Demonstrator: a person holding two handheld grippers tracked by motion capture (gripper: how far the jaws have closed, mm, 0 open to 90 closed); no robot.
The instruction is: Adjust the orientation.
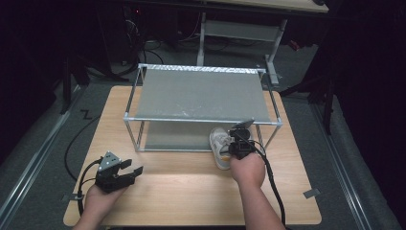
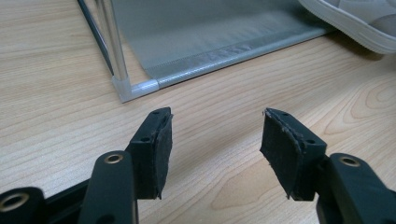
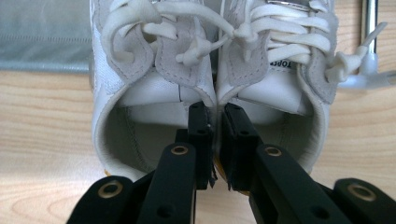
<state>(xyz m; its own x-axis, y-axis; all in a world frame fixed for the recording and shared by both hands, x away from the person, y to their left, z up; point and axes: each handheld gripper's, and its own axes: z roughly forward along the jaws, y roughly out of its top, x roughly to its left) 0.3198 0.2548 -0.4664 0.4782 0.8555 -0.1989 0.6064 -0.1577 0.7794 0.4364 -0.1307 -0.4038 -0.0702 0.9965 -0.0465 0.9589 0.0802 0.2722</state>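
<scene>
A pair of white lace-up sneakers (image 1: 220,146) stands on the wooden table (image 1: 182,187), toes pointing under the front right of a metal rack (image 1: 201,93). My right gripper (image 1: 238,143) is shut on them from the heel side. In the right gripper view one jaw sits inside each sneaker, and the gripper (image 3: 215,112) pinches the touching inner collars of the left sneaker (image 3: 135,79) and the right sneaker (image 3: 285,88). My left gripper (image 1: 130,172) rests open near the table's front left. Its fingers (image 2: 156,144) hold nothing, and a sneaker sole (image 2: 355,25) shows far off.
The rack has two grey fabric shelves; the lower shelf (image 2: 196,32) lies close to the tabletop behind a corner post (image 2: 116,60). A rack leg (image 3: 369,28) stands just right of the sneakers. Cables trail off the table from both grippers.
</scene>
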